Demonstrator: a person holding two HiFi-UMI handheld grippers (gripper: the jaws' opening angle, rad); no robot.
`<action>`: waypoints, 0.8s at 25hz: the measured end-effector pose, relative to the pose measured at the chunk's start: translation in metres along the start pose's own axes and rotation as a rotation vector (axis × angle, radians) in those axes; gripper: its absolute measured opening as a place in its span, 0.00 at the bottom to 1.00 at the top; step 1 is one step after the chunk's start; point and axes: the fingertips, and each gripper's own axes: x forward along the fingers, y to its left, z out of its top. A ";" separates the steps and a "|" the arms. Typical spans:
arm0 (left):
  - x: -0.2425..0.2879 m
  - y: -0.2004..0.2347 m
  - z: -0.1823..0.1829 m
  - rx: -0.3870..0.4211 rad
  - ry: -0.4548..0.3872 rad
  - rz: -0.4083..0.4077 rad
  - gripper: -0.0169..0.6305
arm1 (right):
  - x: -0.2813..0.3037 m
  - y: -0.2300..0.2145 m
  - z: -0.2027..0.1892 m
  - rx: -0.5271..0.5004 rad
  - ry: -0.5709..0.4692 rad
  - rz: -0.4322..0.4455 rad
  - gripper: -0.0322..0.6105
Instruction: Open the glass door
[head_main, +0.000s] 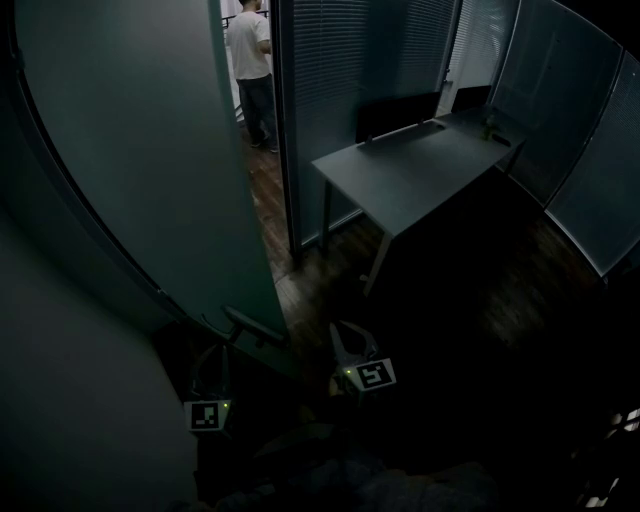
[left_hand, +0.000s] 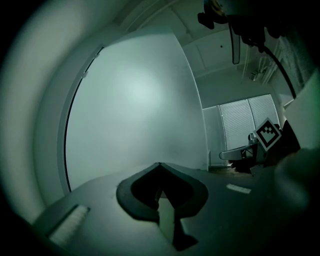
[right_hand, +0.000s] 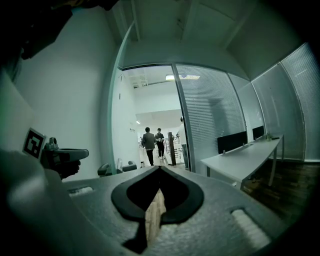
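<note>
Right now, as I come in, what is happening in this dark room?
A person holds a gripper in each hand and is working on the glass door, which already stands open. The left claw is shut and empty, close to the door handle; whether it touches the handle cannot be told. The right claw is also shut and empty, pointing toward the doorway. Beyond it, people stand in a lit corridor. A desk stands to the right.

**Three cameras, one glass door (head_main: 150, 150).**
Head view looks steeply down from above; both gripper views face level, close beside it.
</note>
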 end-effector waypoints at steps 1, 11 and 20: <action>0.000 -0.001 0.000 0.001 0.000 -0.001 0.03 | 0.000 -0.001 0.000 0.001 0.000 0.000 0.05; 0.004 -0.006 -0.003 0.004 0.006 -0.008 0.03 | 0.000 -0.005 -0.002 0.007 0.000 -0.005 0.05; 0.007 -0.008 -0.004 0.017 0.006 -0.009 0.03 | 0.002 -0.004 -0.004 0.002 0.004 -0.001 0.05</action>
